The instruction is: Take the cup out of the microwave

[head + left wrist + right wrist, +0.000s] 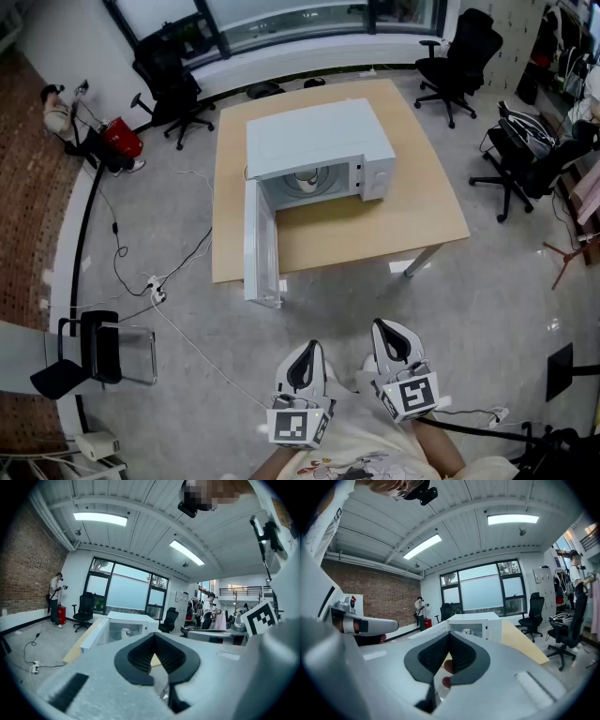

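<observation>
Left gripper [307,347], right gripper [382,326], fingers [138,658] closed, empty, cup [305,178] well ahead in microwave [319,141]

From the head view I see only a sliver of the cup [307,179], the microwave [314,131] roof hiding the rest; in both gripper views it is tiny.

You get bright, even light: ceiling strips [100,519] glow at upper left, and windows [281,19] wash the head view's top. Both gripper views bow and go black at the corners. Your left gripper [154,637] looks soft up close.
</observation>
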A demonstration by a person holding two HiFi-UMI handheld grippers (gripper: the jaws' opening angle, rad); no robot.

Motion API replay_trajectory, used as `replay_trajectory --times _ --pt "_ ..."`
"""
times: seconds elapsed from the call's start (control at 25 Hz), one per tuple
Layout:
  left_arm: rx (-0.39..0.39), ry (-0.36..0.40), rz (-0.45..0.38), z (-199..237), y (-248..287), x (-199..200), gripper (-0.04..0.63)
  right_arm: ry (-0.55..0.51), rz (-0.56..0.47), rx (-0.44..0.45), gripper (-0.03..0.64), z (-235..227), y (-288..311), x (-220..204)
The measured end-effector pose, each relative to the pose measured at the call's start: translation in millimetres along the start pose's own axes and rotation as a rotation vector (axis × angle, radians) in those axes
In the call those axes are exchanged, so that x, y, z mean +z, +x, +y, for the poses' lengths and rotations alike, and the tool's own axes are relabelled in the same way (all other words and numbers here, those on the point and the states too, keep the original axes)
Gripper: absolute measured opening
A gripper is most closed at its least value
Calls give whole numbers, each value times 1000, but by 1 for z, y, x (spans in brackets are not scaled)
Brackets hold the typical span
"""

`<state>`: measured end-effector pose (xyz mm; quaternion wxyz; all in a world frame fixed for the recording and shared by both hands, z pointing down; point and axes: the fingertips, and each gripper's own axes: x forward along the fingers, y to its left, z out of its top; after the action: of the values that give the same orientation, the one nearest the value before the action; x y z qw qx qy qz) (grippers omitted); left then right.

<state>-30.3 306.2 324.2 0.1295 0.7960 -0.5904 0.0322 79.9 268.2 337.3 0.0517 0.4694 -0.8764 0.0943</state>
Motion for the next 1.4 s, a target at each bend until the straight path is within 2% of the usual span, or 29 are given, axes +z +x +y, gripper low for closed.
replay_trajectory --times 0.32,0.52,0.76,0.92,1.08,1.4 --pt "14 6 13 -19 -1 -7 3 -11 13 9 5 -13 -11 -7" --pt "43 22 18 -31 -1 -8 3 54 -8 64 5 -26 -18 -2" --pt "110 17 9 -31 0 -18 3 -23 -18 93 6 -40 -15 -3" --pt "104 15 22 -31 11 -16 3 -11 -6 97 6 -46 -7 0" --pt "85 12 18 -13 45 -10 3 -18 2 89 6 -54 27 0" --pt "22 39 26 49 128 15 4 -6 0 30 6 -75 120 12"
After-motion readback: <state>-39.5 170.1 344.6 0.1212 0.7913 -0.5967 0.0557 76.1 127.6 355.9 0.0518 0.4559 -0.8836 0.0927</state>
